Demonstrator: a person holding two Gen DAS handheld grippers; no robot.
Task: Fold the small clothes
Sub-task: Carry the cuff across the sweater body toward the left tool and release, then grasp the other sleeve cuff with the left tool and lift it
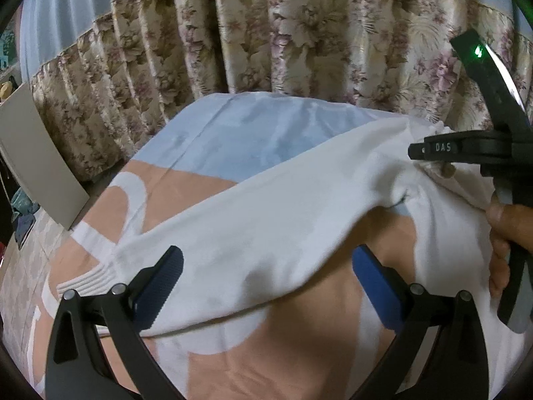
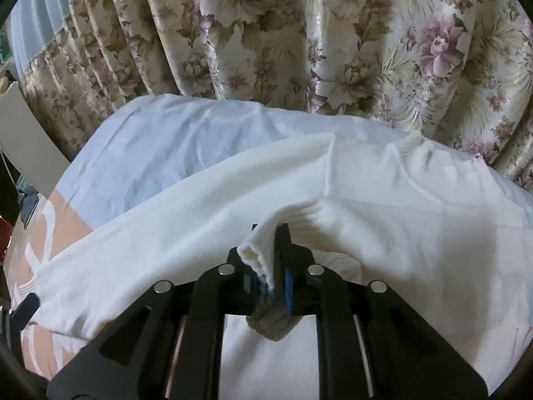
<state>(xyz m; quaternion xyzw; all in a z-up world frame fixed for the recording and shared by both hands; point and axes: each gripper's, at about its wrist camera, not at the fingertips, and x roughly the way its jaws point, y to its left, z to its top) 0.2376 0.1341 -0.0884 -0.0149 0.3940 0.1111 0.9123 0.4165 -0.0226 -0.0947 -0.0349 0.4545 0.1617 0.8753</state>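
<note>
Between the right hand-held gripper (image 2: pixel 278 266) pads, pinching a ribbed cuff of the white garment (image 2: pixel 206 206), spread ahead over the bed (image 2: pixel 140 140). Beside it, left hand-held gripper (image 1: pixel 266 286) gaping wide around a lifted fold, gripping nothing. Risking the thin cuff slipping out and spoiling the fold.

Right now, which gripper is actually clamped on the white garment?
The right gripper: its jaws are nearly shut on a ribbed edge of the white garment. The left gripper is wide open, cloth draped loosely between its fingers.

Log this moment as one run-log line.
step: folding white garment | right gripper: shut on ribbed cuff | left gripper: open, fabric between fingers | surface: bedsheet
</note>
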